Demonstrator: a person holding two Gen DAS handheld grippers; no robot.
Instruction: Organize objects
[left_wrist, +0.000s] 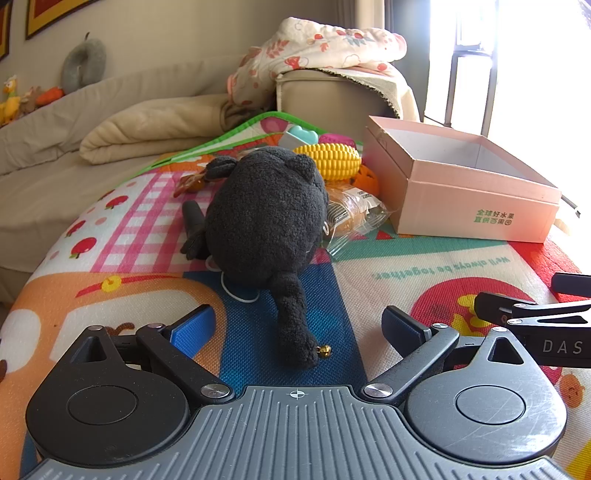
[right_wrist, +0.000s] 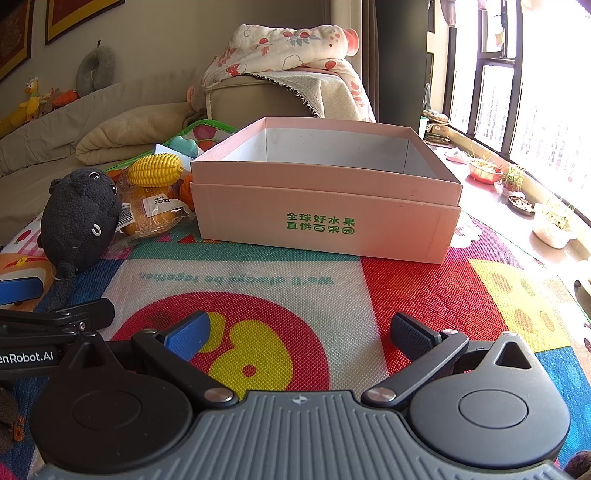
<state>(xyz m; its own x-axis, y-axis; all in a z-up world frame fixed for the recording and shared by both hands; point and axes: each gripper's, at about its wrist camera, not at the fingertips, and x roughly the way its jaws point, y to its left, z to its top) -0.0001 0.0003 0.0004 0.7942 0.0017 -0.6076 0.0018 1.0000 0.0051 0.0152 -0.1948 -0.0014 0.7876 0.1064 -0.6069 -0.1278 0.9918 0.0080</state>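
A black plush toy (left_wrist: 264, 214) lies on the colourful play mat (left_wrist: 424, 266), its tail with a small gold bell (left_wrist: 325, 350) reaching between my fingers. My left gripper (left_wrist: 299, 328) is open, just behind the tail. Beyond the plush lie a yellow toy corn (left_wrist: 330, 159), a wrapped bread packet (left_wrist: 354, 210) and an orange toy (left_wrist: 365, 179). An open pink box (right_wrist: 325, 218) stands on the mat; it also shows in the left wrist view (left_wrist: 476, 206). My right gripper (right_wrist: 299, 334) is open and empty, in front of the box. The plush (right_wrist: 79, 218) sits to its left.
A beige sofa with a folded blanket (left_wrist: 147, 129) runs along the left. A cushion with a flowered quilt (right_wrist: 288, 48) stands behind the box. A window sill with small plant pots (right_wrist: 517, 184) lies to the right. The right gripper shows at the left view's right edge (left_wrist: 535, 314).
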